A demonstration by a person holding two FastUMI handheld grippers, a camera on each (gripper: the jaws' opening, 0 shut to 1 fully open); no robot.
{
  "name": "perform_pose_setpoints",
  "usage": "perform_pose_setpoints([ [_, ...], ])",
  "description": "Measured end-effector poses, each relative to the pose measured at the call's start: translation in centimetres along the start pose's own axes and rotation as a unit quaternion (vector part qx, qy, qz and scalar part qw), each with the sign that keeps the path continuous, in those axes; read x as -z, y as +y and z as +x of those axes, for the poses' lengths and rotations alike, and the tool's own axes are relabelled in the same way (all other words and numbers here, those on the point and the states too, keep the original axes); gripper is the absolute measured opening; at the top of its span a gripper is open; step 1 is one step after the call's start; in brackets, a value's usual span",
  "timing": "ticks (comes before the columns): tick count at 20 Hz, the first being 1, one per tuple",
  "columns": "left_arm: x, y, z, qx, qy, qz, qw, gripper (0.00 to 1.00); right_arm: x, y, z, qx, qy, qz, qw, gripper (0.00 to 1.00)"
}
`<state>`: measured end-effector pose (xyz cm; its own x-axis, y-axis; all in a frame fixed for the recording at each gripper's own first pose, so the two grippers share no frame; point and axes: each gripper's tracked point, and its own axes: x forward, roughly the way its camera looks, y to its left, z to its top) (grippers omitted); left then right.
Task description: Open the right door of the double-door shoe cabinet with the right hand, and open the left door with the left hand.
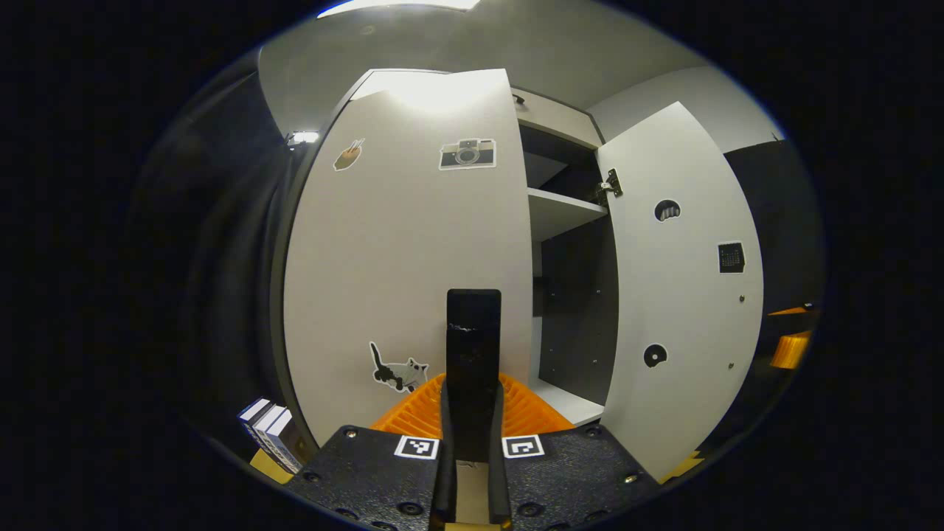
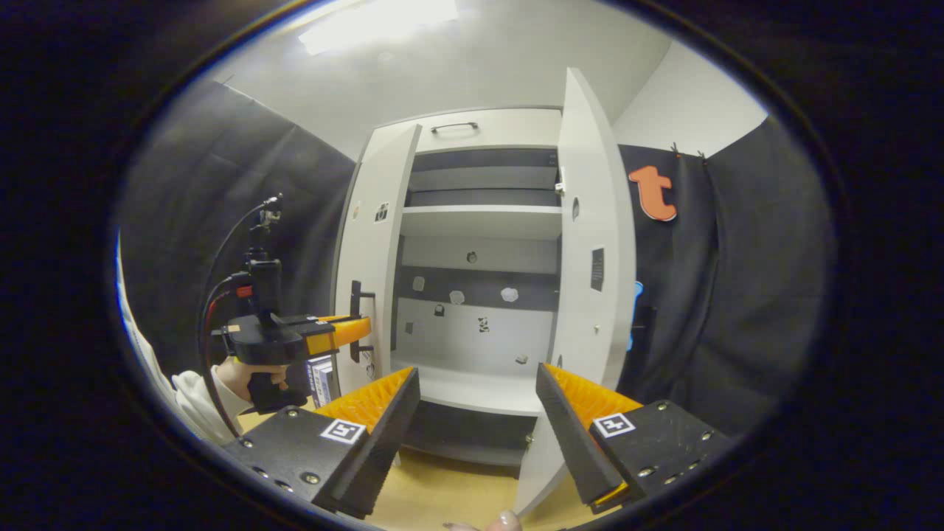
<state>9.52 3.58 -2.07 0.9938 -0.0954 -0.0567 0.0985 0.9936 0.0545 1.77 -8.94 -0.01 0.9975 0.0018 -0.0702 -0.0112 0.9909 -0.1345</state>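
The white double-door shoe cabinet [image 2: 479, 133] stands ahead with both doors swung outward. In the left gripper view the left door [image 1: 405, 243], with stickers on it, stands close in front. Its black vertical handle [image 1: 473, 332] sits between my left gripper's [image 1: 473, 391] fingers, which are shut on it. The right door [image 1: 678, 295] hangs wide open beside it. In the right gripper view my right gripper [image 2: 478, 383] is open and holds nothing, a short way back from the cabinet between the left door [image 2: 372, 243] and the right door [image 2: 594, 221]. The left gripper [image 2: 361, 328], held by a hand, meets the handle [image 2: 357, 295].
Inside the cabinet are a white shelf [image 2: 479, 210] and a white bottom board [image 2: 472, 391]. A few small boxes [image 1: 269, 431] stand on the floor left of the cabinet. Wooden floor [image 2: 442, 494] lies in front. Black cloth walls close in on both sides.
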Motion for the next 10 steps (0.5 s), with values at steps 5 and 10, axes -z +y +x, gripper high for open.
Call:
perform_pose_setpoints([
  [5, -0.4, 1.3, -2.8, -0.011, 0.001, 0.005, 1.0, 0.17, 0.3, 0.4, 4.2, -0.023, -0.01, -0.006, 1.0, 0.96],
  [10, -0.9, 3.5, -5.8, -0.023, 0.003, 0.005, 1.0, 0.17, 0.6, 0.7, 8.7, -0.051, -0.018, 0.013, 0.998, 0.9],
])
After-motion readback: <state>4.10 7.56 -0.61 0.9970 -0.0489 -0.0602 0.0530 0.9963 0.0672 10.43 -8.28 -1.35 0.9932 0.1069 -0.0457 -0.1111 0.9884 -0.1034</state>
